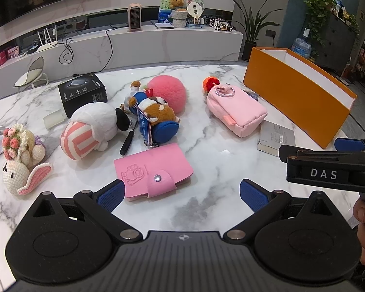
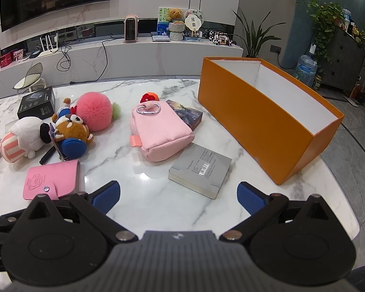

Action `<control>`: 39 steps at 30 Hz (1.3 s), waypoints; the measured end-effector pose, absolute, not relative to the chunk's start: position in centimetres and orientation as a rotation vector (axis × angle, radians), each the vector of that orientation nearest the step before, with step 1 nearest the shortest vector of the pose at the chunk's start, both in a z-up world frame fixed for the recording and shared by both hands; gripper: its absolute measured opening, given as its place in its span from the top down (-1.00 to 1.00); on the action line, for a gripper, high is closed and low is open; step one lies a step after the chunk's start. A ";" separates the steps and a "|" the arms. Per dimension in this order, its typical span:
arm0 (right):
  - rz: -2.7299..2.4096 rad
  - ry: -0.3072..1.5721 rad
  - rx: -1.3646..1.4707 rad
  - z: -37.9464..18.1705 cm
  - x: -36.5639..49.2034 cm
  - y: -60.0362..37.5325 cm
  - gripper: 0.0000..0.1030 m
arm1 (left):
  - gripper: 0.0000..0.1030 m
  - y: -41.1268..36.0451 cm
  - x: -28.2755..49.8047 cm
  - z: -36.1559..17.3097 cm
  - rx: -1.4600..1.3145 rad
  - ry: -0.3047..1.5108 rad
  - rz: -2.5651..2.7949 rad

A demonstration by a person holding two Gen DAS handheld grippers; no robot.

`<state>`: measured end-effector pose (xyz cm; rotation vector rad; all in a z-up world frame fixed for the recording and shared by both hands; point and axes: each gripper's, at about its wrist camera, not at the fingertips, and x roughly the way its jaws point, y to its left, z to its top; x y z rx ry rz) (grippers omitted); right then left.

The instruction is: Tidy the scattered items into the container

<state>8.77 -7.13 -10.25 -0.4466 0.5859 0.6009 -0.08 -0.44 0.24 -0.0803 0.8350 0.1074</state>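
Right wrist view: orange box (image 2: 260, 124) open-topped at table's right end, white inside, no contents visible. Scattered items lie left of it on marble table (image 2: 158, 202): grey book (image 2: 202, 170), pink pouch (image 2: 158, 129), pink card holder (image 2: 52, 178), plush toys. My right gripper (image 2: 178, 196) spread wide, holding nothing. My left gripper (image 1: 181, 194) likewise spread, above card holder's near edge. Behind: white TV console, dark screen.

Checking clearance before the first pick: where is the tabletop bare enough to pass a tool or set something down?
Bare marble lies between the pink card wallet, the pink pouch and the grey book, and in front of both open tools. The orange box looks empty. Crowded: the plush toys and screwdriver on the left.
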 end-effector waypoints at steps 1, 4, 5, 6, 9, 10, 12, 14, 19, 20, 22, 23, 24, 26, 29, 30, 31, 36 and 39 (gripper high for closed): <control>0.601 0.586 -0.447 -10.2 8.8 -7.1 -0.99 | -1.00 -0.4 -0.1 0.2 -0.081 0.835 0.109; 0.601 0.586 -0.446 -10.2 8.8 -7.1 -0.99 | -1.00 -0.4 -0.1 0.2 -0.081 0.836 0.112; 0.601 0.586 -0.446 -10.2 8.8 -7.1 -0.99 | -1.00 -0.4 -0.1 0.2 -0.081 0.835 0.116; 0.601 0.586 -0.446 -10.2 8.8 -7.1 -0.99 | -1.00 -0.4 -0.1 0.2 -0.081 0.835 0.117; 0.601 0.586 -0.446 -10.2 8.8 -7.1 -0.99 | -1.00 -0.4 -0.1 0.2 -0.082 0.836 0.124; 0.601 0.586 -0.447 -10.2 8.8 -7.1 -0.99 | -1.00 -0.5 -0.1 0.2 -0.082 0.835 0.125; 0.601 0.587 -0.446 -10.2 8.8 -7.1 -0.99 | -1.00 -0.4 -0.1 0.2 -0.083 0.836 0.131; 0.601 0.587 -0.446 -10.2 8.8 -7.1 -0.99 | -1.00 -0.4 -0.1 0.2 -0.084 0.836 0.133; 0.601 0.587 -0.446 -10.2 8.8 -7.1 -0.99 | -1.00 -0.4 -0.1 0.2 -0.084 0.836 0.142; 0.601 0.587 -0.446 -10.2 8.8 -7.1 -0.99 | -1.00 -0.4 -0.1 0.2 -0.084 0.836 0.146; 0.601 0.587 -0.446 -10.2 8.8 -7.1 -0.99 | -1.00 -0.4 -0.1 0.2 -0.084 0.836 0.148; 0.601 0.587 -0.445 -10.2 8.8 -7.1 -0.99 | -1.00 -0.4 -0.1 0.2 -0.084 0.836 0.152; 0.601 0.588 -0.445 -10.2 8.8 -7.1 -0.99 | -1.00 -0.4 -0.1 0.2 -0.085 0.836 0.153; 0.600 0.587 -0.445 -10.2 8.8 -7.1 -0.99 | -1.00 -0.4 -0.1 0.2 -0.085 0.836 0.158; 0.603 0.586 -0.445 -10.3 8.8 -7.1 -0.99 | -1.00 -0.4 -0.1 0.2 -0.085 0.836 0.162; 0.604 0.585 -0.446 -10.2 8.6 -7.0 -0.99 | -1.00 -0.4 -0.1 0.2 -0.084 0.837 0.163; 0.607 0.583 -0.447 -10.1 8.7 -7.0 -0.99 | -1.00 -0.4 -0.1 0.2 -0.084 0.837 0.165; 0.628 0.555 -0.407 -9.0 9.4 -7.2 -0.99 | -1.00 0.1 -0.1 0.2 -0.093 0.839 0.192; 0.671 0.561 -0.376 -8.8 9.8 -7.4 -0.99 | -1.00 0.5 0.0 0.1 -0.099 0.836 0.206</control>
